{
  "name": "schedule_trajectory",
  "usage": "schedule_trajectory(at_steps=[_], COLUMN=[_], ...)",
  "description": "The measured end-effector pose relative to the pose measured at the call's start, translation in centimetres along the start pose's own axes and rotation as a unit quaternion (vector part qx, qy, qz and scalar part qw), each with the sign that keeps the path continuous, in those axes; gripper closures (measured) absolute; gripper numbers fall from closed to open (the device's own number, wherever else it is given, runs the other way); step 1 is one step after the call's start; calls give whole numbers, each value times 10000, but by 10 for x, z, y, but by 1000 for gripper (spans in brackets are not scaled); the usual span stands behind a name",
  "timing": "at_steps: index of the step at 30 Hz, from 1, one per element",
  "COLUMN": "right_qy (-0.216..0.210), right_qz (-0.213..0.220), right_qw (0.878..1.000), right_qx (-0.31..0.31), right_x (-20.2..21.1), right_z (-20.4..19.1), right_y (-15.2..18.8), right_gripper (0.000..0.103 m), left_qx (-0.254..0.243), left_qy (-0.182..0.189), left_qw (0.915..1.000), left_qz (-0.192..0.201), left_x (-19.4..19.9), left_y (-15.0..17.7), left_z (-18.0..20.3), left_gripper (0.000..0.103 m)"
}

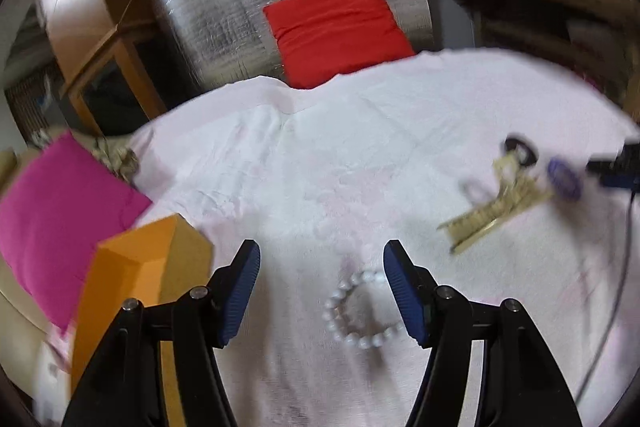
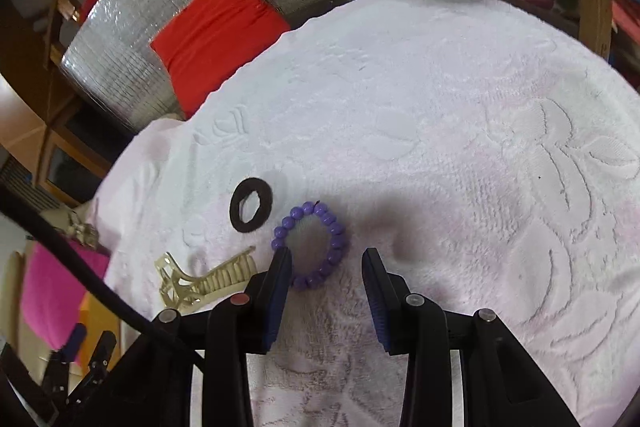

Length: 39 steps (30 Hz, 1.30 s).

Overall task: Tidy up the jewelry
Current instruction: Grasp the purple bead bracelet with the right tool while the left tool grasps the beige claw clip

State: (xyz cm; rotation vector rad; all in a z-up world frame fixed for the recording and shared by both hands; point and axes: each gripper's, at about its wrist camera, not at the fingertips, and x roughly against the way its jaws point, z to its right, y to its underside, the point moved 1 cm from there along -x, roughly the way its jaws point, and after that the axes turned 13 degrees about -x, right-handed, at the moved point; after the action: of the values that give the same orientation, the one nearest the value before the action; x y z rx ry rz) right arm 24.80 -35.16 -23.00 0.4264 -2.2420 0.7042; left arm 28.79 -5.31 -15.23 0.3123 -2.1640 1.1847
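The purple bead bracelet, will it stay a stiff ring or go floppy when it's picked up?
The purple bead bracelet probably sags once lifted: separate round beads in a slightly uneven loop. Its glossy beads may slip between fingers. Lying flat on the plush white towel, it's unlikely to roll.

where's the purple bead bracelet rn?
Right wrist view: the purple bead bracelet lies flat on the white towel, just ahead of the right gripper, by its left jaw. The black ring sits up-left of it.
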Motion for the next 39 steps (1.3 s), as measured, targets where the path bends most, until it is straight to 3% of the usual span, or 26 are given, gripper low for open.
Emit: schedule_trajectory(at_steps=[4,10,11,14,22,28,34,36,38,39], right_qy=[-501,-868,-915,-979,-503,-280,202,187,166,156], right_qz=[-329,-615,-632,-694,-297,-482,-323,-321,-308,-299], right_qw=[9977,9939,9934,9924,9982,9973,9949,9956,9959,9960], right_qx=[-327,-287,-270,-266,131,479,936,860,836,832], right_x=[-1,-4,-4,-8,-15,-34,-41,-39,-37,-36], right_z=[13,15,15,14,7,-2,-4,0,1,1], right_y=[-11,-17,-18,-19,-23,-17,-10,-12,-13,-13], right_gripper=[64,64,64,64,64,64,90,92,92,92], left_qx=[422,304,295,333,238,274,463,506,527,523], left_qy=[359,851,887,1032,1160,1300,1575,1653,1773,1869], left_qw=[9980,9931,9925,9913,9906,9901,9862,9848,9827,9809], left_qz=[296,748,783,749,684,458,231,183,130,86], left_x=[7,15,13,4,-14,-34,-55,-59,-62,-64], left_y=[-3,-21,-26,-37,-55,-56,-55,-54,-52,-51], left_z=[-3,29,38,53,87,95,99,99,100,101], left_gripper=[38,36,30,30,28,28,28,31,53,58])
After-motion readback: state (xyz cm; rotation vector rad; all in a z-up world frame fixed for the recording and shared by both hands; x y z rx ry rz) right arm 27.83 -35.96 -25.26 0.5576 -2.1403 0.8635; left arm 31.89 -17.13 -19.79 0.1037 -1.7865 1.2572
